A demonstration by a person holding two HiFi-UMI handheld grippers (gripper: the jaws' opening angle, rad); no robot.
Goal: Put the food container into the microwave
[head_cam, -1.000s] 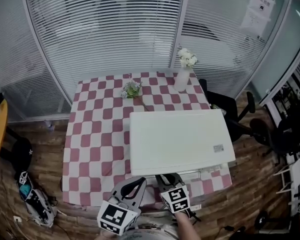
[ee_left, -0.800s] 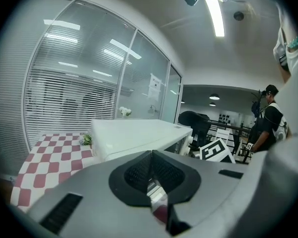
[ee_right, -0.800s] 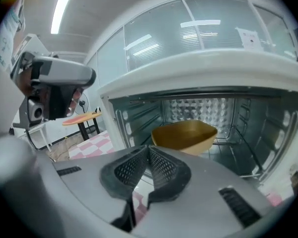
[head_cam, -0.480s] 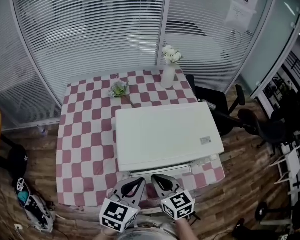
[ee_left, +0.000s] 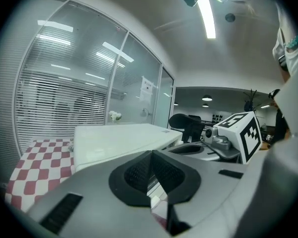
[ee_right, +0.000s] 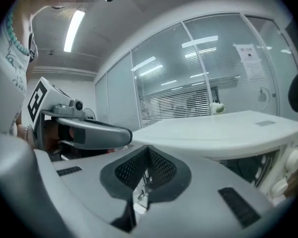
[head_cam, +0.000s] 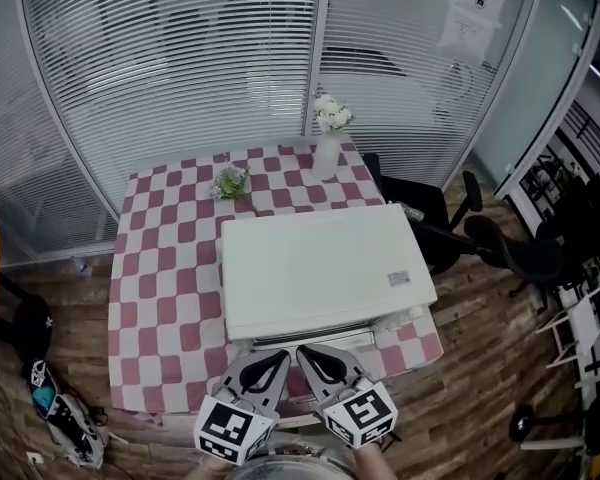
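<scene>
Lying long axis L-R, microwave [head_cam: 320, 268] fronts twd left gripper [head_cam: 271, 365] & right gripper [head_cam: 317, 359], both pressed together, empty

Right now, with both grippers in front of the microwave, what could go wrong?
The microwave sits near the front edge of the table, so tugging its door might drag it forward. Both the left gripper and right gripper are shut and empty, and no food container shows in any view, so a search may come first.
</scene>
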